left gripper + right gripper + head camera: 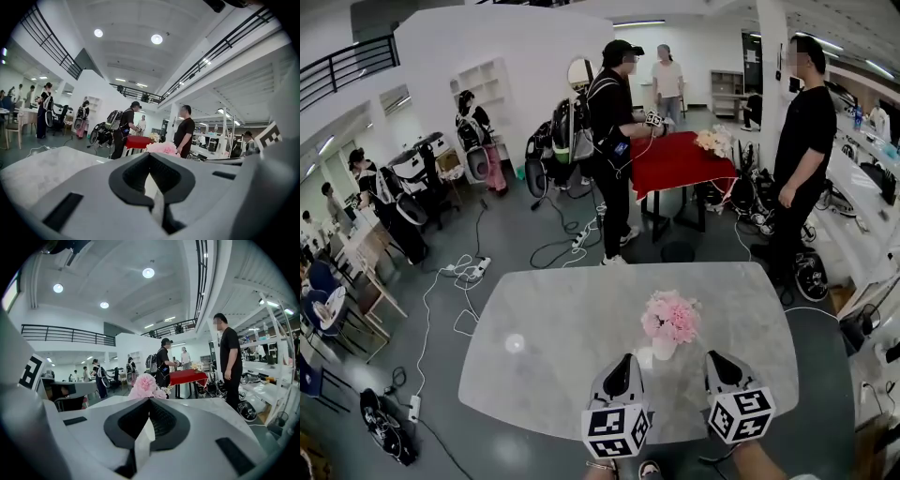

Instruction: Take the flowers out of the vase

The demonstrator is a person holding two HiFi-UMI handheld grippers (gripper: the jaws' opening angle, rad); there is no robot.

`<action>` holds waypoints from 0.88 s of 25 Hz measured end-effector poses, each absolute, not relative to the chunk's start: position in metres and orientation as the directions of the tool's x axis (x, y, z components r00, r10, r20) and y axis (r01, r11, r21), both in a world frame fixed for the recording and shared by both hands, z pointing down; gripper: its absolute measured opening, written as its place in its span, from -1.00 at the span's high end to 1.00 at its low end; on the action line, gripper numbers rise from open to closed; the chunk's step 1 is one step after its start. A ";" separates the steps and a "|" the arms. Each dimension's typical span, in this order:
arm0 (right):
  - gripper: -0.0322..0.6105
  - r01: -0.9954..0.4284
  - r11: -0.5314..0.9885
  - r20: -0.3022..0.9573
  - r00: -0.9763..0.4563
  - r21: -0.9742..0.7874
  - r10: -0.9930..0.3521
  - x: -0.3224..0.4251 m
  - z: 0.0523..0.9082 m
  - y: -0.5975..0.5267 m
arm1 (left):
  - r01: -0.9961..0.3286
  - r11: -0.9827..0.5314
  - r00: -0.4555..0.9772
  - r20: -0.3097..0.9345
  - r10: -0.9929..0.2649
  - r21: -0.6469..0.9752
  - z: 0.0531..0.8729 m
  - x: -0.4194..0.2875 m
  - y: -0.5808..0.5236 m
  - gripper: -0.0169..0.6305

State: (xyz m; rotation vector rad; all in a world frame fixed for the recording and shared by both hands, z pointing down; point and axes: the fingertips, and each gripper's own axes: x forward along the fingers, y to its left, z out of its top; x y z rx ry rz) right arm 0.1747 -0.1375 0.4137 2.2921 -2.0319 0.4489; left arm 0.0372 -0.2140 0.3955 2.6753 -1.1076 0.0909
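Note:
Pink flowers (670,317) stand in a small white vase (664,349) on the grey marble table (562,328), near its front edge. My left gripper (621,364) sits just left of the vase, shut and empty. My right gripper (718,360) is just right of the vase, also shut and empty. In the left gripper view the pink flowers (162,147) peek over the closed jaws, ahead and slightly right. The right gripper view shows the pink flowers (145,384) above its closed jaws, ahead and slightly left. The vase is hidden in both gripper views.
A person in black (800,155) stands beyond the table's far right corner. Another person (613,141) works at a red-covered table (680,159) bearing flowers. Cables (469,277) lie on the floor to the left. Shelving (872,187) runs along the right.

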 end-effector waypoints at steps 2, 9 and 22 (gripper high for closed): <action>0.85 -0.976 -0.143 0.253 0.098 -0.165 -0.963 0.177 0.420 -0.138 | -0.707 -0.674 0.707 0.167 -0.687 0.217 0.405 0.039 -0.219 0.94; 0.85 -0.973 -0.138 0.283 0.082 -0.185 -0.956 0.192 0.433 -0.151 | -0.720 -0.653 0.693 0.212 -0.689 0.235 0.422 0.050 -0.225 0.93; 0.85 -0.977 -0.107 0.294 0.048 -0.186 -0.955 0.207 0.436 -0.165 | -0.731 -0.637 0.682 0.247 -0.688 0.243 0.437 0.069 -0.230 0.93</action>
